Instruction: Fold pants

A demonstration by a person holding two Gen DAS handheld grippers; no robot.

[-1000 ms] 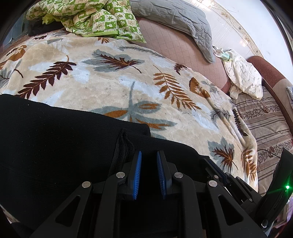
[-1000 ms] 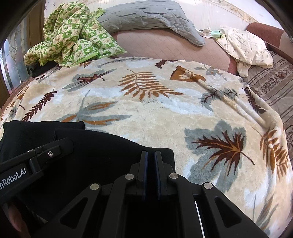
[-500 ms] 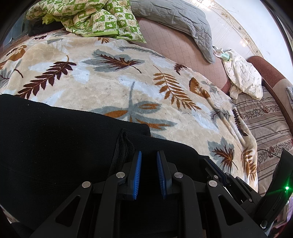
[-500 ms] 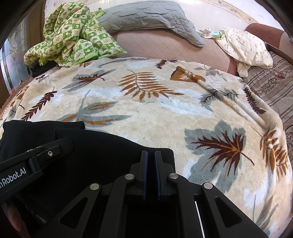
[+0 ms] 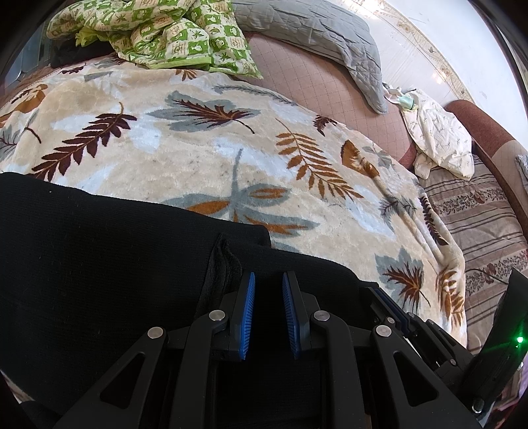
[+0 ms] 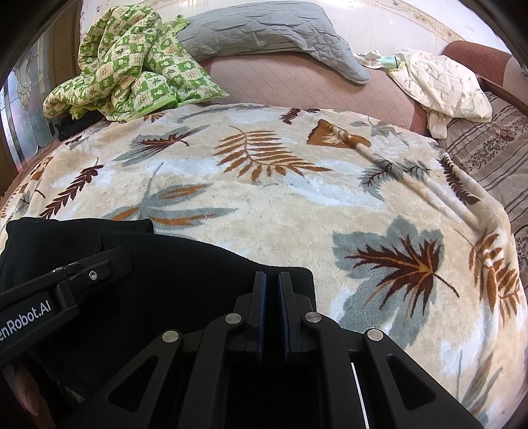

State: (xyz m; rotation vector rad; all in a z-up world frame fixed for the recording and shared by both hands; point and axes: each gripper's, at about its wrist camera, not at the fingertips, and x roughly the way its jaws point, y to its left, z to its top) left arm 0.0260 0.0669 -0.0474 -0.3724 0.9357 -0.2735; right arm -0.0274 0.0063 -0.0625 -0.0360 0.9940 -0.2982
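Observation:
The black pants [image 5: 99,257] lie on the leaf-patterned blanket [image 5: 204,158] at the near edge, with folded layers; they also show in the right wrist view [image 6: 184,270]. My left gripper [image 5: 268,280] sits over the pants beside a bunched seam, its blue pads narrowly apart with black cloth between them. My right gripper [image 6: 271,279] is at the pants' right corner, pads nearly together on the cloth edge. The left gripper's body [image 6: 66,287] shows at the left of the right wrist view.
A green checked quilt [image 6: 132,66] and a grey pillow [image 6: 264,29] lie at the back. A cream cloth [image 6: 442,85] lies at the back right on a striped cover [image 6: 488,148]. The blanket stretches beyond the pants.

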